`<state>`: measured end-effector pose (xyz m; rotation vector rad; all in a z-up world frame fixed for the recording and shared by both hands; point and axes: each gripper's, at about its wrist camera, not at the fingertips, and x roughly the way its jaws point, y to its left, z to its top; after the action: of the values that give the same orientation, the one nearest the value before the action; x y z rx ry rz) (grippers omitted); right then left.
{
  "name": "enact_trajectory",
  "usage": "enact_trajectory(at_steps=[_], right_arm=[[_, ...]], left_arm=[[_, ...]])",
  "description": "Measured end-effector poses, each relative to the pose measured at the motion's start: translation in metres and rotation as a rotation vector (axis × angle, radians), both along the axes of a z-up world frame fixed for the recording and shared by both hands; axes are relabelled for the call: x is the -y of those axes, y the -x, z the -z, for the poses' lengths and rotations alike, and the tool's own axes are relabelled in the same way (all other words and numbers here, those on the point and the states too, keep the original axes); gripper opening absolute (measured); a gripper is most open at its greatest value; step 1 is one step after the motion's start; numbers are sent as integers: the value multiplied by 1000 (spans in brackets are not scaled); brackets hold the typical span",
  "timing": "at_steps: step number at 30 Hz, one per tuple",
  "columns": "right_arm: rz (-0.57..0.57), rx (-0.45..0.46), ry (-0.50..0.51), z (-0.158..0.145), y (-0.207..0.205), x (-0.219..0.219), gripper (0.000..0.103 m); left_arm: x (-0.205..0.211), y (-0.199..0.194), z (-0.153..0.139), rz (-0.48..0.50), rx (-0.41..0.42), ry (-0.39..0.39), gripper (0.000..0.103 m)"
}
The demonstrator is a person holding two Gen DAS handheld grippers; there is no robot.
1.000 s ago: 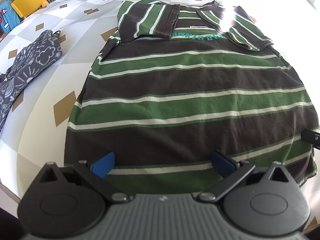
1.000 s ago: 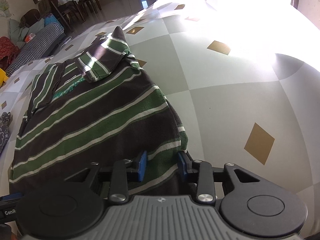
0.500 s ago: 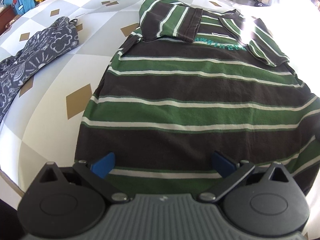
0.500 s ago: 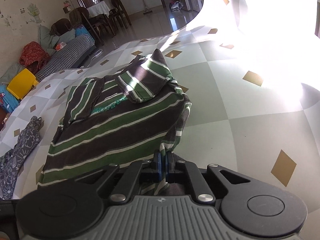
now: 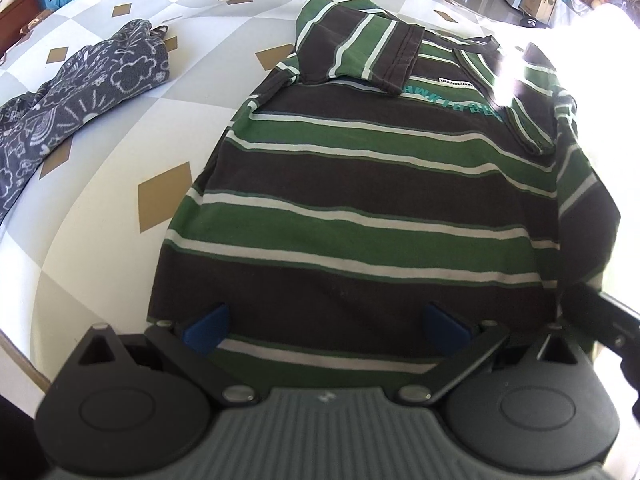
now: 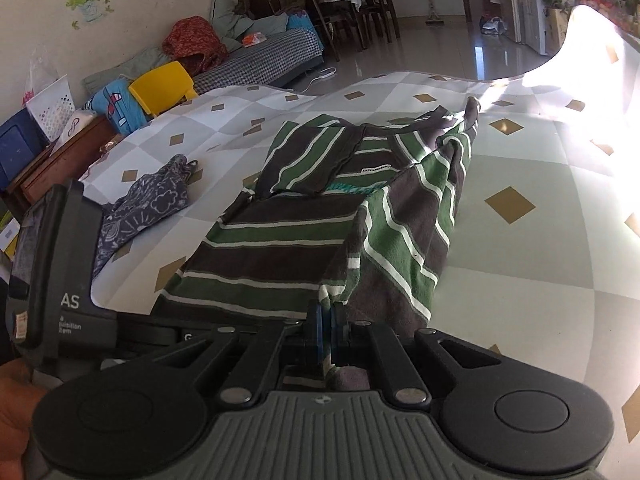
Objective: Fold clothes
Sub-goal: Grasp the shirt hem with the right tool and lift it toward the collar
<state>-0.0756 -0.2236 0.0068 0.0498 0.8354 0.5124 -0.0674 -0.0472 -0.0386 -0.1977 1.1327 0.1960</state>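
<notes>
My right claw (image 6: 327, 316) is pinched tight on the near right corner of the shirt (image 5: 360, 208), blue pads pressed together with the hem bunched between them, and that side of the cloth hangs up off the mat (image 6: 520, 272) in a slack sheet that runs back toward the collar. My left claw (image 5: 326, 322) is spread wide, its pads well apart over the near hem; it grips nothing, and I cannot tell whether the pads touch the cloth or hover just above it. The shirt lies lengthwise away from me on the checked mat, collar at the far end, most of the body flat. Both sleeves already lie folded in over the chest, so I judge the sleeve folds done. What looks left to me is the body: the raised right side would have to be carried over or laid back, and the length then folded. Whether this lift is a side fold or the start of bringing the hem to the collar, I cannot settle from here. A dark patterned garment (image 5: 80, 92) lies crumpled on the mat to the left, well apart from the shirt, not folded as far as I can see.
</notes>
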Motion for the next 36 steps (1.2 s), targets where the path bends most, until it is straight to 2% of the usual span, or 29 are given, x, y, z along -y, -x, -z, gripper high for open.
enact_trajectory(at_steps=[6,10,12,15,22,30,36], right_arm=[[-68,-65,83,28,-3,-20,7],[-62,-91,99,34,-5,-22,7],[-56,-90,91,30,-6,-20,16],[-45,-81,77,22,-6,-17,23],[12,-70,74,6,-11,-8,29],[103,-90,105,2,-28,-3,34],[167,-132,69,0,-48,7,35]], left_arm=[[-2,-1,-1,-8,0,3,103],[0,-1,-1,-3,-3,-6,103],[0,-2,-1,-4,-3,-7,103],[-2,-3,-3,-19,1,1,103],[-11,-10,-12,-50,20,16,103],[-3,-23,-13,1,-12,-15,103],[3,-34,-16,79,-25,-65,103]])
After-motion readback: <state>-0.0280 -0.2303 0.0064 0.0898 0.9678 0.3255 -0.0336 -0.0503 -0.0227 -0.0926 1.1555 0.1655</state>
